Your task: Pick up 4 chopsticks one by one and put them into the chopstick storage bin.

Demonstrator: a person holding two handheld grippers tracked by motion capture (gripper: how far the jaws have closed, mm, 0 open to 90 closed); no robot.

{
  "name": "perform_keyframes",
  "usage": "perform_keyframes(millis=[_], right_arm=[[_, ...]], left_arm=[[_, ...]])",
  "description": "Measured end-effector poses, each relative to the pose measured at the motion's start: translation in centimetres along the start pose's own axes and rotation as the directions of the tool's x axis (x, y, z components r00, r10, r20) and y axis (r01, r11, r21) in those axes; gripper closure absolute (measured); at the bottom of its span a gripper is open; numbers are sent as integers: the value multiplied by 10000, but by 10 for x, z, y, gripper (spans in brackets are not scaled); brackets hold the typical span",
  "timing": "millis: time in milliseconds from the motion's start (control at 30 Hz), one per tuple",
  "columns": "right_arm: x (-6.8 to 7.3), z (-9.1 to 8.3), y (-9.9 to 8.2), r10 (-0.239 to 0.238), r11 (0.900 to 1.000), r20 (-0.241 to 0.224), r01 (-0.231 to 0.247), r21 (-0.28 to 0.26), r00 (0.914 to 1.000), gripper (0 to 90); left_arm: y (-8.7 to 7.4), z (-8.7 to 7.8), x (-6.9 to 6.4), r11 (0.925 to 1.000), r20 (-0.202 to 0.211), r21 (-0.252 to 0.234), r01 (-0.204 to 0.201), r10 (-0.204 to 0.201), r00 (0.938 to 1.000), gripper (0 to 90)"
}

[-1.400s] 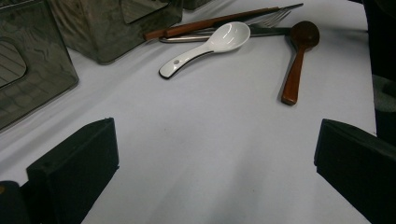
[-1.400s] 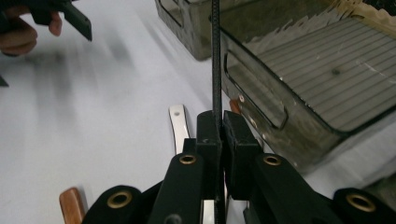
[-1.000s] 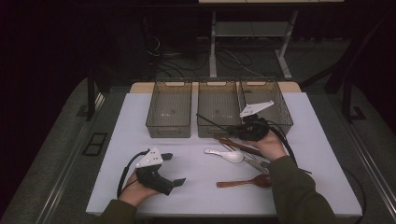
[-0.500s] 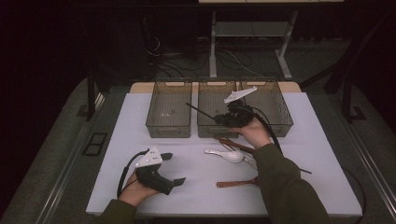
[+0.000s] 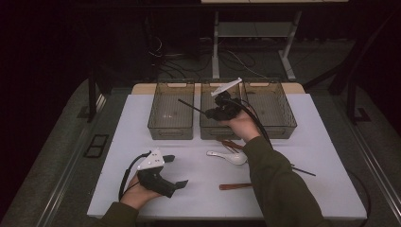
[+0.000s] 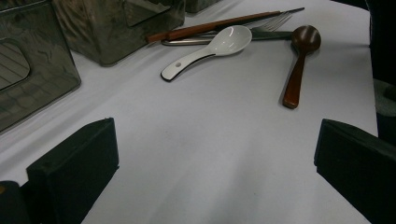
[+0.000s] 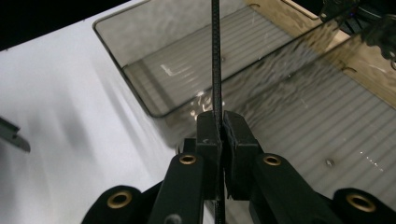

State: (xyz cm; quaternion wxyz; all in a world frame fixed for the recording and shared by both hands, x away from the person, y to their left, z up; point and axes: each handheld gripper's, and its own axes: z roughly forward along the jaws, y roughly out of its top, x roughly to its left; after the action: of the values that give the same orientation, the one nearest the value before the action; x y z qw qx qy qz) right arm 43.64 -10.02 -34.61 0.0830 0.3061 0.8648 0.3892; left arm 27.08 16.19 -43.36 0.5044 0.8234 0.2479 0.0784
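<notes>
My right gripper [image 5: 210,113] hangs over the middle bin [image 5: 208,131], shut on a thin black chopstick [image 5: 191,106] that sticks out to the left, toward the left bin [image 5: 170,132]. In the right gripper view the jaws [image 7: 220,126] pinch the chopstick [image 7: 215,56] above a smoky clear bin [image 7: 140,60]. My left gripper [image 5: 177,171] rests on the white table near the front edge, open and holding nothing. In the left gripper view its jaws [image 6: 215,172] stand wide apart over bare table.
A white spoon [image 5: 229,156], a brown wooden spoon [image 5: 236,186], brown chopsticks [image 5: 231,143] and a black chopstick [image 5: 302,170] lie in front of the bins. A third bin [image 5: 272,127] stands at the right. The left gripper view shows the white spoon [image 6: 210,46], the wooden spoon [image 6: 299,65] and a fork [image 6: 275,23].
The right hand has carried the black chopstick up and to the left, from in front of the right bin to over the middle bin. The left gripper has stayed put.
</notes>
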Motion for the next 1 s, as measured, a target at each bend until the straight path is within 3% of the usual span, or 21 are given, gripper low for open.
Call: perform_keyframes(millis=[300,433,1000], right_arm=[[3,28,25,42,9997,0,-42,250,10000,856],[8,41,35,-165,9986,150,157,500,9998,856],[16,94,62,310,9948,702,-376,942,9971,854]], left_arm=[[0,-2,1,10000,-25,-81,-32,32,10000,0],[1,-4,2,9999,-37,-162,37,-37,10000,0],[1,-4,1,9996,151,-259,86,-82,9999,0]])
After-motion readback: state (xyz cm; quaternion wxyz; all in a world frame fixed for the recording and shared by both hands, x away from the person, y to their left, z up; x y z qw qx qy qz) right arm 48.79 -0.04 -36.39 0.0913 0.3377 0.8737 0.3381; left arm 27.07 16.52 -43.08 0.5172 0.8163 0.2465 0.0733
